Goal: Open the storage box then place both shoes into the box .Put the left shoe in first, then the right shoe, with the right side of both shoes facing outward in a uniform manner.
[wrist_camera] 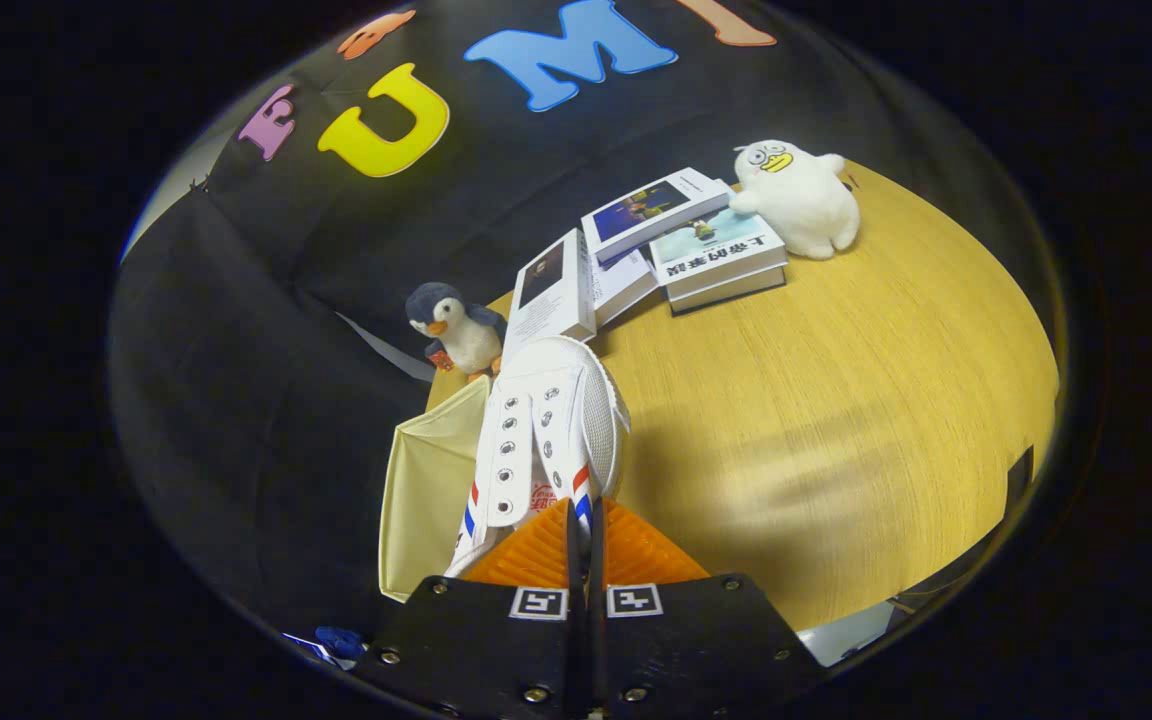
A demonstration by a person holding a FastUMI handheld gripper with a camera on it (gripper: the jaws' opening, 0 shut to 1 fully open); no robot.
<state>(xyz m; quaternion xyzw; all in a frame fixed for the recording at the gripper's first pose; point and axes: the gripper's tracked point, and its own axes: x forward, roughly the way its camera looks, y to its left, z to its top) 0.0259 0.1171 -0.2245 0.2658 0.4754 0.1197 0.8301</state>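
Gripper view, claw (pixel 581 525) clamping one shoe (pixel 551 425)

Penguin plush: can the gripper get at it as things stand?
Probably not. The gripper is shut on the white shoe, which lies ahead of the fingers between them and the penguin plush. It would need to release the shoe first.

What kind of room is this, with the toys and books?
Probably a staged booth, not a real home: a wooden table against black cloth, with books, a penguin toy, and the gripper shut on a white shoe.
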